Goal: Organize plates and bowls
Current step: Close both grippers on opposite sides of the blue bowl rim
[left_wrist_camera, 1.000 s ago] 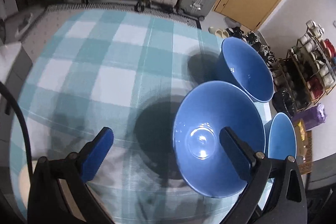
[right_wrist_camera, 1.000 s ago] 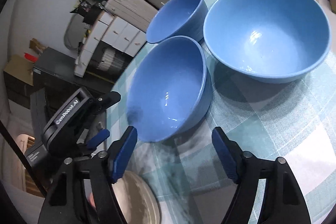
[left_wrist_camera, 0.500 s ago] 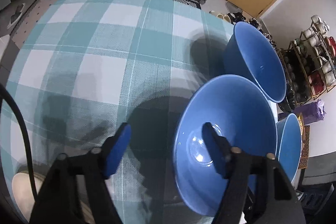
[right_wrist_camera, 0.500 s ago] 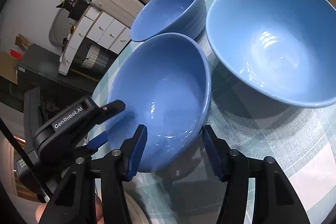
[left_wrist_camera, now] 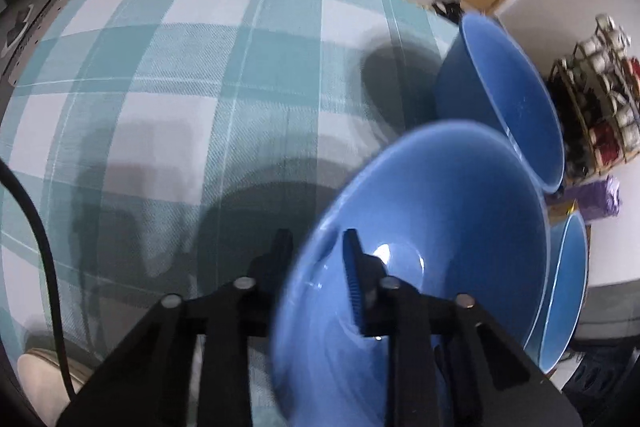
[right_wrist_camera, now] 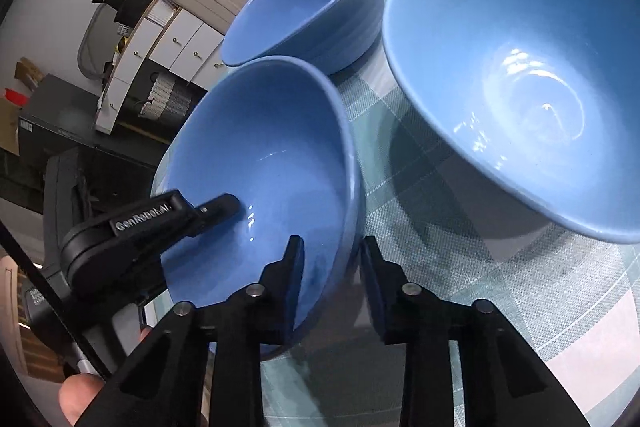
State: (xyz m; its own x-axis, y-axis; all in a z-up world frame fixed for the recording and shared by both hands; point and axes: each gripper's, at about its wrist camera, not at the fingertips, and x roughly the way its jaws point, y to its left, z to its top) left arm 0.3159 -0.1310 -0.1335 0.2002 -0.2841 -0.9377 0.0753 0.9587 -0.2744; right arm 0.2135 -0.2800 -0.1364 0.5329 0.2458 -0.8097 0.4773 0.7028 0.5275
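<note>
Three blue bowls sit unstacked on the checked tablecloth; I'd say nothing is nested yet. Both grippers' jaws have just been closing on the near bowl: left gripper and right gripper each straddle its rim, narrow and apparently clamped. It's glossy, plain blue and empty. The ribbed bowl and big bowl wait behind it.

The near bowl is smeared by motion blur along its rim at 7 o'clock in the left wrist view, and it hides most of the largest bowl at 4 o'clock. The shoe rack at 3 o'clock is too blurred to read. In the right wrist view the largest bowl's right side runs past the edge.
</note>
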